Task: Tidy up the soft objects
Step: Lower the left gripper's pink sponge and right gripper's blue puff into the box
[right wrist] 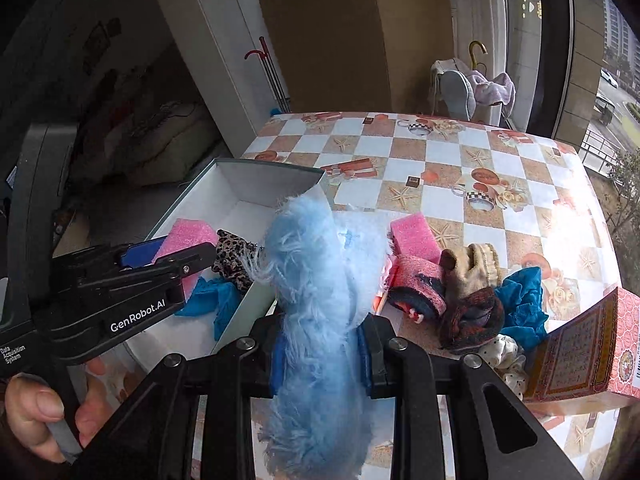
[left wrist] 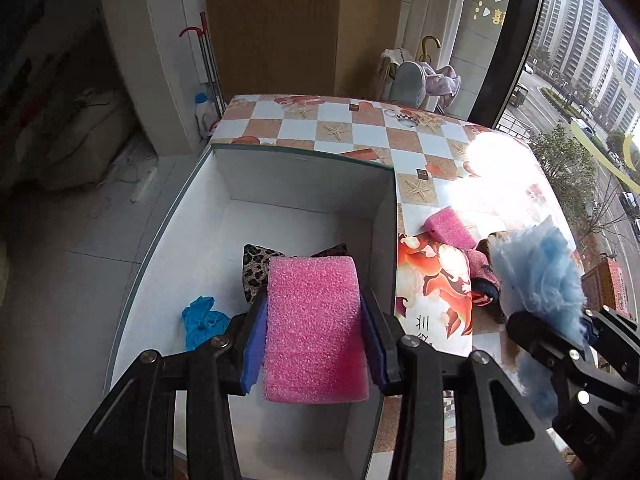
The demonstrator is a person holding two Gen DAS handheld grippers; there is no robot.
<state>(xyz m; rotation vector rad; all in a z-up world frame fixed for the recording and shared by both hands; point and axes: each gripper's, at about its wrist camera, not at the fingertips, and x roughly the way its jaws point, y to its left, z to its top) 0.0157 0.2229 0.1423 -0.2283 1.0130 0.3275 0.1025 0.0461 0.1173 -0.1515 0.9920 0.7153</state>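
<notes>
Left wrist view: the left gripper (left wrist: 314, 334) pinches a pink foam block (left wrist: 314, 328) above the white open box (left wrist: 280, 176) (leopard cloth inside); the right gripper (right wrist: 320, 354) clamps fluffy light-blue fabric (right wrist: 316, 280) beside the box.

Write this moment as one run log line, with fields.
left gripper: shut on pink sponge, above white box | right gripper: shut on blue fluffy cloth

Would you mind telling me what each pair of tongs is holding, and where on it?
Left tongs: pink foam sponge, pinched across its two long sides. Right tongs: fluffy light-blue cloth, pinched around its lower middle.
</notes>
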